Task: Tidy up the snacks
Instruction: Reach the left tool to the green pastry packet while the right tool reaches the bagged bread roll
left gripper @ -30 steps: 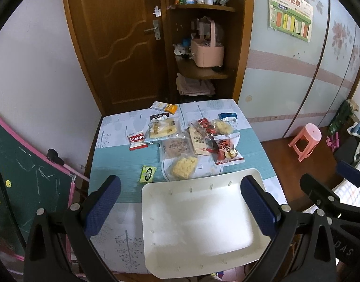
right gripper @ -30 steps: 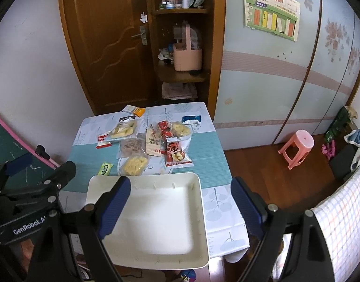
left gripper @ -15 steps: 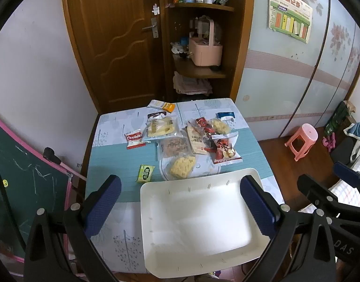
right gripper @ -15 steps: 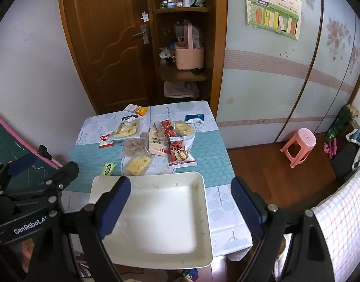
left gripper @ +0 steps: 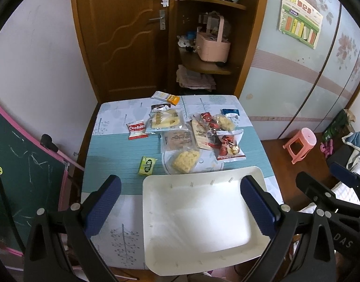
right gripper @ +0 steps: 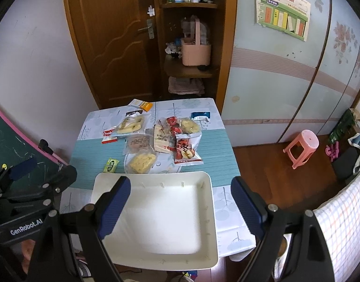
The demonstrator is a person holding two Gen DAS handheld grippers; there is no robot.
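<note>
Two hand-held grippers are hovering high above the tabletop (left gripper: 104, 162), and neither is carrying anything: the left hand-held gripper (left gripper: 180, 203) is standing with its blue pads spread wide, and the right hand-held gripper (right gripper: 181, 205) is spread just as wide. Nothing is lying in the white tray (right gripper: 210, 211) at the near edge of the tabletop, so the sorting is, by my reading, only just beginning and the step in hand is the choice of a first packet.

The snacks are lying in a loose cluster across the far half of the tabletop, beyond the tray's far rim. Nearest the tray are the clear bag of yellow crackers (left gripper: 185, 161) and the small green sachet (left gripper: 147, 165), the sachet lying on its own just left of the bag. The red-and-white fruit packet (right gripper: 185, 151) is sitting to the right, overlapping its neighbours, and the Cookies packet (left gripper: 137, 129) is lying apart on the left.

The next move is likely calling for one gripper to descend towards a packet at the cluster's near edge. The flat wrappers are offering little height to pinch, so a low approach along the tabletop and a grip on a crimped edge would suit; the overlapping packets in the middle are better left until the loose ones are cleared.
</note>
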